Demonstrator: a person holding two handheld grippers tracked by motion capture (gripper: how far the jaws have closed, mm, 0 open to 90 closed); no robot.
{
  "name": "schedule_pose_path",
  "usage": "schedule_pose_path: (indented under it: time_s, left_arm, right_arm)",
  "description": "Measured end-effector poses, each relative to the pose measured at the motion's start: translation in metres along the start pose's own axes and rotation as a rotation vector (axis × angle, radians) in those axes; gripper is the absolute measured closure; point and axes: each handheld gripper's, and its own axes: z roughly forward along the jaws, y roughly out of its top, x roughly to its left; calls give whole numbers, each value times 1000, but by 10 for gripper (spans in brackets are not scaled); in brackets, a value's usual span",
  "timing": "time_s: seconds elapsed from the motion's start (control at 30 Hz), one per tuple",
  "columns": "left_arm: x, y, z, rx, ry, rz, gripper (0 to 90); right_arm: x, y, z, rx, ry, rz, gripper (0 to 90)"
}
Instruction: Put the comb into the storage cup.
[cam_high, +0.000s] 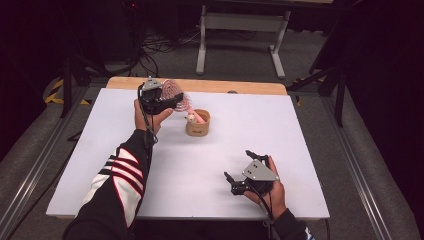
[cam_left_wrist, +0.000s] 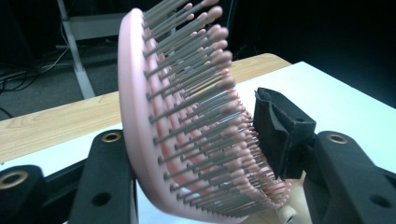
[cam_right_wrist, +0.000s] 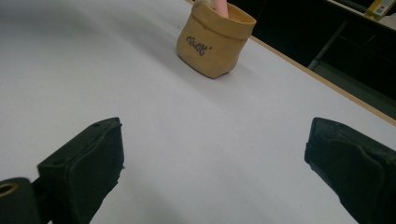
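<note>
I've got the pink hairbrush (cam_left_wrist: 187, 121) sitting between my left gripper (cam_high: 167, 101) jaws, head up, handle running down and to the right into the little tan fabric pot (cam_high: 198, 123) near the far middle of the white table (cam_high: 100, 165). From above, the brush leans out of the pot toward my left hand, so its long axis is a slant, not upright, with the paddle head at the gripper and the handle end tucked into the pot beside a small pale figure that I can't make out well.

The left gripper view tells me more: the brush's smooth back lies against the one jaw, and the bristle tips (cam_left_wrist: 224, 79) face the padded jaw on the other side. That pad looks just about at the bristle ends, jaws at a middling gap. I can't say the pads are truly pressing; it reads to me as a loose hold at best, so I'm calling the jaws apart around the brush head.

My right gripper (cam_high: 244, 175) rests low at the near right of the table, jaws wide with nothing between them, well apart from the pot. Its own view looks across bare table to the pot (cam_right_wrist: 215, 42), printed lettering facing me, a bit of pink handle (cam_right_wrist: 219, 7) poking from the rim. The left hand is clearly the nearer one. I'd judge the brush will tip further if I just back away.
</note>
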Motion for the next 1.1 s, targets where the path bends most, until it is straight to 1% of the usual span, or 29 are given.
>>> schedule_pose_path:
  time_s: [0.07,0.17,0.23,0.3,0.33,0.47,0.53,0.6,0.63,0.67,0.7,0.77,0.8,0.93,0.97,1.07,1.1]
  left_arm:
    - [0,-1,0,-3,5,1,414]
    - [0,-1,-1,-5,12,0,390]
    - [0,-1,-1,-9,9,-5,348]
    - [-1,-1,-1,-10,15,-6,307]
    - [-1,-1,-2,-6,10,-1,293]
    - [-3,0,-2,-6,17,13,253]
    - [-4,1,-1,-1,29,24,248]
    - [-5,2,-1,3,29,27,219]
    - [-4,2,-2,1,40,32,219]
    - [-3,3,-4,-12,47,24,183]
    - [-1,3,-5,-19,46,17,176]
    - [1,3,-7,-18,50,15,156]
    - [3,3,-8,-13,40,11,157]
    - [6,3,-12,-17,47,20,135]
    - [8,4,-14,-22,38,20,124]
    - [9,4,-16,-18,42,31,103]
    - [9,4,-17,-15,34,34,103]
  right_arm:
    - [0,0,0,1,1,1,49]
    - [0,0,0,0,1,1,49]
    - [0,0,0,3,1,-1,49]
    - [0,0,0,4,-1,0,49]
    - [0,0,0,4,0,1,49]
    - [0,0,0,1,0,2,49]
    - [0,0,0,1,1,3,49]
    - [1,0,0,2,1,1,49]
    - [1,0,0,2,1,1,49]
    - [1,0,0,3,1,0,49]
    - [1,0,0,3,2,-1,49]
    - [1,0,0,4,4,0,49]
    - [1,0,0,4,4,0,49]
    - [1,0,0,5,9,-2,55]
    - [2,0,0,3,8,-9,55]
    - [2,0,-1,-5,4,-8,55]
    - [2,0,-1,-5,4,-8,55]
